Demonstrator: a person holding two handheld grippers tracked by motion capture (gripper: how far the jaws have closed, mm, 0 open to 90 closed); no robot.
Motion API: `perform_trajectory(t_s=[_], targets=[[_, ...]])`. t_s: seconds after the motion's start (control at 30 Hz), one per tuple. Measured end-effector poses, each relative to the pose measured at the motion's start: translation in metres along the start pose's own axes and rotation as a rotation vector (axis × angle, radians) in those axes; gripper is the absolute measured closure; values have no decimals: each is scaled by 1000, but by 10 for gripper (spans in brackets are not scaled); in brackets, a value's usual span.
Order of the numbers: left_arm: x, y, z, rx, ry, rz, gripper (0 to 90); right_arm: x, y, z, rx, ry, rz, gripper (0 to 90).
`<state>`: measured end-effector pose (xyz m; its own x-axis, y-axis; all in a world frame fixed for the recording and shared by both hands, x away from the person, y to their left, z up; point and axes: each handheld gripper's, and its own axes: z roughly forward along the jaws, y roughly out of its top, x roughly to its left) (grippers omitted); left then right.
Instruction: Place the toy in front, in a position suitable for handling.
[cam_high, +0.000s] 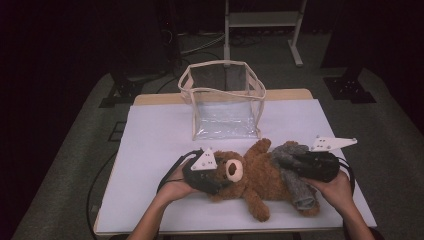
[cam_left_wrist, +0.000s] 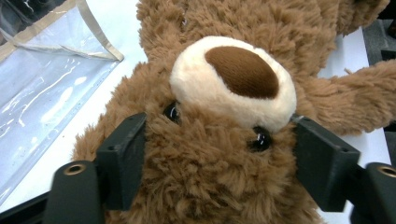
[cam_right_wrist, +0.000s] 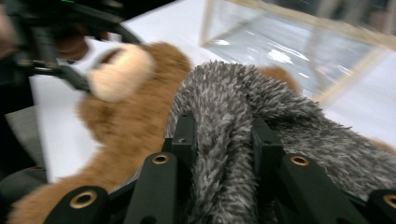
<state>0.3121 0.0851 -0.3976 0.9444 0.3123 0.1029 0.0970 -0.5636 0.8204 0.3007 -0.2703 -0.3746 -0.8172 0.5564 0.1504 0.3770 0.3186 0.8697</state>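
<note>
Teddy bear (cam_high: 252, 180) lies on its back on the white table (cam_high: 150, 150), before the clear bag (cam_high: 222, 100). Your left gripper (cam_left_wrist: 219, 154) clamps its head, anchoring it, while your right gripper (cam_right_wrist: 224, 140) pinches the grey furry garment (cam_right_wrist: 243, 98) over its body, probably for dressing.

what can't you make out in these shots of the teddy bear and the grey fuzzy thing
- Grey fuzzy cloth: what garment it is; bunched between the right gripper jaws, right gripper view blurred.
- Teddy bear: its legs in high view, under the cloth.
- Clear bag: cut off by the edge in left gripper view.
</note>
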Motion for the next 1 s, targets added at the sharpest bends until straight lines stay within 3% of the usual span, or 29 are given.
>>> perform_trajectory(t_s=[0.03, 0.13, 0.23, 0.33, 0.37, 0.5, 0.67, 0.8, 0.87, 1.0], targets=[[0, -1, 1, 2, 0, -7, 172, 6, 2, 4, 6, 1, -18, 679], [1, -2, 0, 3, 4, -2, 156, 7, 2, 5, 14, -19, -38, 680], [0, -2, 0, 4, 10, -1, 193, -5, -3, -2, 14, -56, 1, 679], [0, -2, -1, 5, 5, -5, 204, -14, -7, -6, 9, -63, 32, 679], [0, -2, -1, 1, 2, -4, 202, -21, -11, -9, 15, -93, 51, 676], [-2, 1, 0, -32, 7, -4, 148, -25, -14, -7, 15, -54, 79, 675], [-4, 2, 6, -53, 1, -7, 91, -11, -8, -1, 11, -32, 48, 675], [-10, 3, 15, -46, 22, 36, 80, -1, -4, 6, -1, -14, 27, 674], [-11, 3, 15, -44, 24, 37, 82, 1, -4, 7, -2, -15, 19, 674], [-13, 4, 12, -43, 49, 67, 286, 1, -4, 7, -5, -29, 21, 673]])
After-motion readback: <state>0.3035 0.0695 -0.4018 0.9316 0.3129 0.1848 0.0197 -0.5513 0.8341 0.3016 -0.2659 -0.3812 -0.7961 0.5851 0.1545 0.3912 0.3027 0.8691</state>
